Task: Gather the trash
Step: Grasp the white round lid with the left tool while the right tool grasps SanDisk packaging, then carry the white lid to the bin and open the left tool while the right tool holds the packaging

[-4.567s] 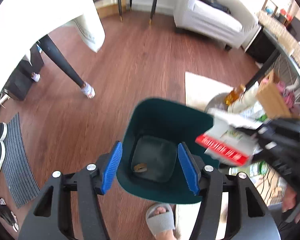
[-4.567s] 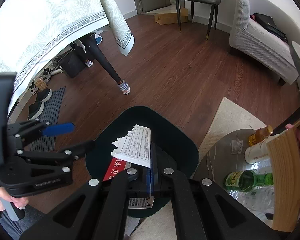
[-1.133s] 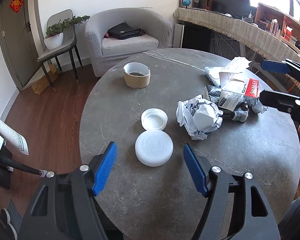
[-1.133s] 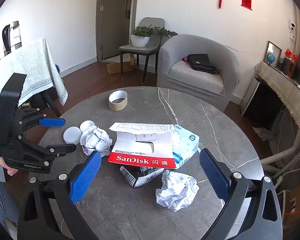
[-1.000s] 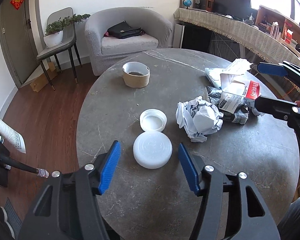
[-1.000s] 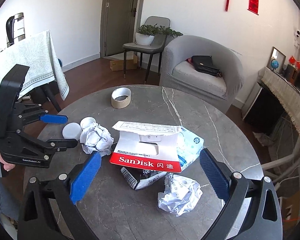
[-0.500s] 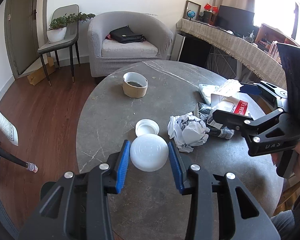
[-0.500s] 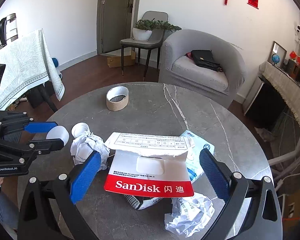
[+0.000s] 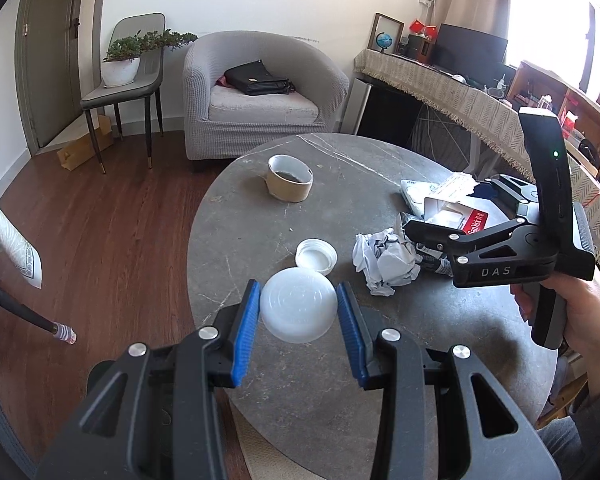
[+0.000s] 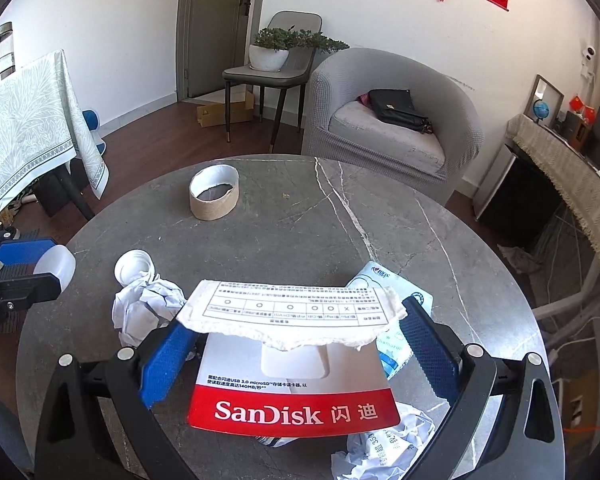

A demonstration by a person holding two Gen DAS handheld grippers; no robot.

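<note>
Left gripper (image 9: 298, 312) closed on white plastic lid (image 9: 298, 309), blue pads pressing opposite rims, lid at near table edge; appears lifted, contact with table (image 9: 340, 168) uncertain.

Right gripper (image 10: 296, 350) spread wide, straddling SanDisk card pack (image 10: 292, 384); not gripping.

Advice: squeeze lid gently, thin plastic likely flexes or pops out. Close right pads low on card, below torn flap.

Beyond: crumpled paper (image 9: 384, 260), small cap (image 9: 316, 255), tape roll (image 9: 290, 178) uncollected.
</note>
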